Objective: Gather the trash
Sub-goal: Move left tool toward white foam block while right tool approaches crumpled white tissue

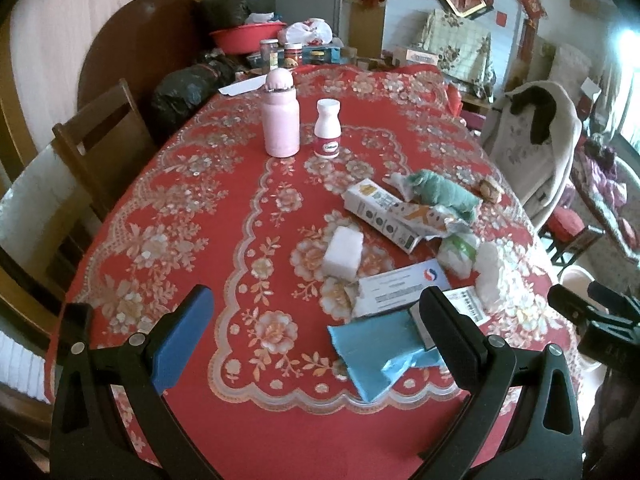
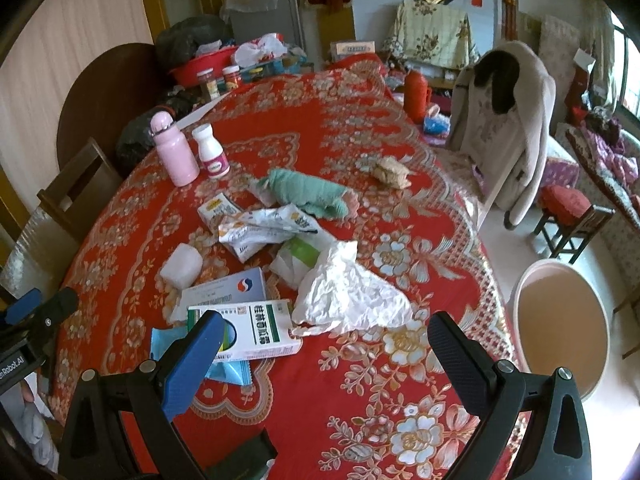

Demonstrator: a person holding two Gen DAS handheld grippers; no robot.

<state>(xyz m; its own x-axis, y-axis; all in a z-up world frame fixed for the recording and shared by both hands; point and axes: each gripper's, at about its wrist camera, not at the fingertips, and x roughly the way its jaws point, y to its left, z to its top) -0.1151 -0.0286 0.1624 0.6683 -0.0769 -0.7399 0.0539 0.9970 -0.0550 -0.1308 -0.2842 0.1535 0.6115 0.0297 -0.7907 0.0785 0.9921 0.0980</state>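
Note:
Trash lies scattered on the red floral tablecloth: a blue wrapper, a white envelope box, a foam block, a long carton and a green cloth. My left gripper hovers open above the near table edge, its right finger over the blue wrapper. In the right wrist view, a green-and-white medicine box and crumpled white paper lie just ahead of my right gripper, which is open and holds nothing. A silver wrapper lies further back.
A pink bottle and a white pill bottle stand upright mid-table. A round pinkish bin sits on the floor beside the table's right edge. Wooden chairs stand to the left, and a coat-draped chair to the right.

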